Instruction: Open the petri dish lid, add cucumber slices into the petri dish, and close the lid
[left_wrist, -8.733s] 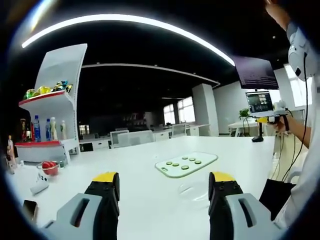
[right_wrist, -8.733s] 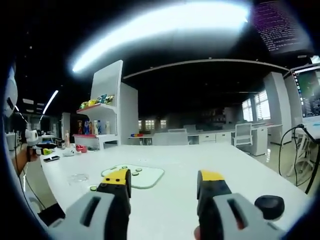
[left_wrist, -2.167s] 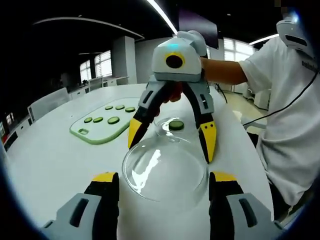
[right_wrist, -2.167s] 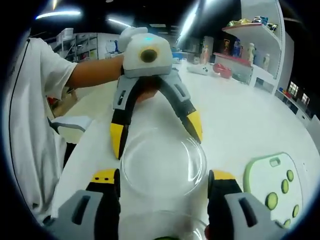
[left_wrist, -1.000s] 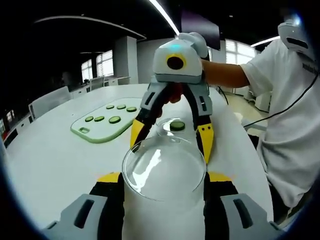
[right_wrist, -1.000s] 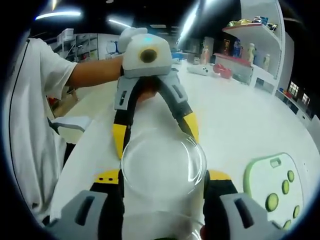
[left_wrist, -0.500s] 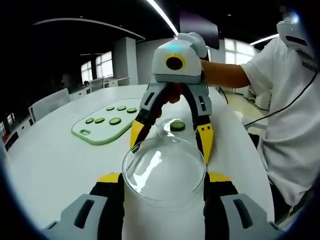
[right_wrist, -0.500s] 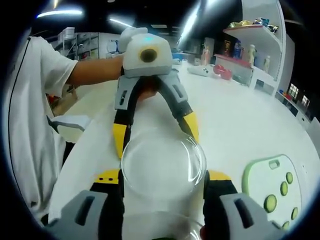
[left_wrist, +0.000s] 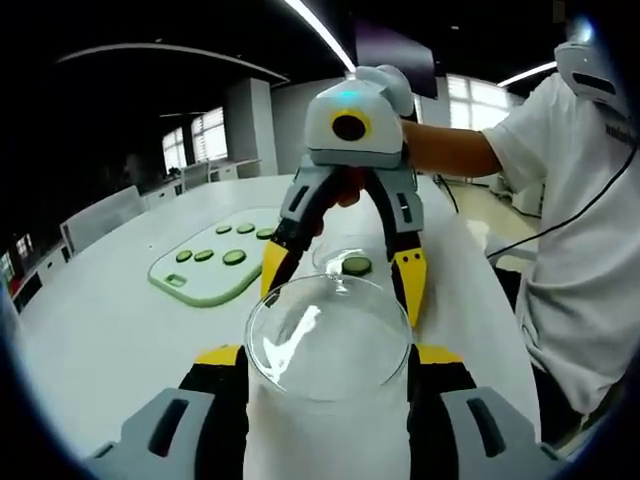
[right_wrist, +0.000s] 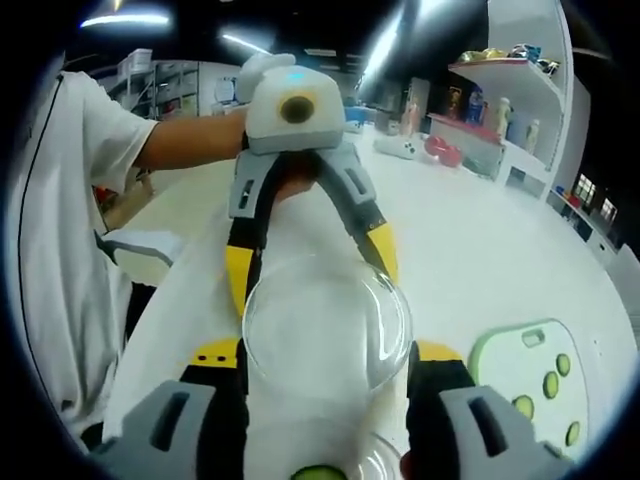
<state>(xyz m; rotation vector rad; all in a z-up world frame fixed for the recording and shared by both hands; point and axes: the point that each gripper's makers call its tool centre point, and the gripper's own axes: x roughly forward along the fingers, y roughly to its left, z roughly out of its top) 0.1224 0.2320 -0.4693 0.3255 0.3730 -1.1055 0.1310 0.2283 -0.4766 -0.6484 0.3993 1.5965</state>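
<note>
Left gripper view: both the left gripper and right gripper clamp the lid, dish with cucumber just beyond it.

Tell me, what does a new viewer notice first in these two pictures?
First, the clear lid, gripped from both sides by the left tongs and right tongs, low in the middle of each view. Behind it in the left gripper view stands the open dish with one cucumber slice; further left lies the green board with more slices.
</note>
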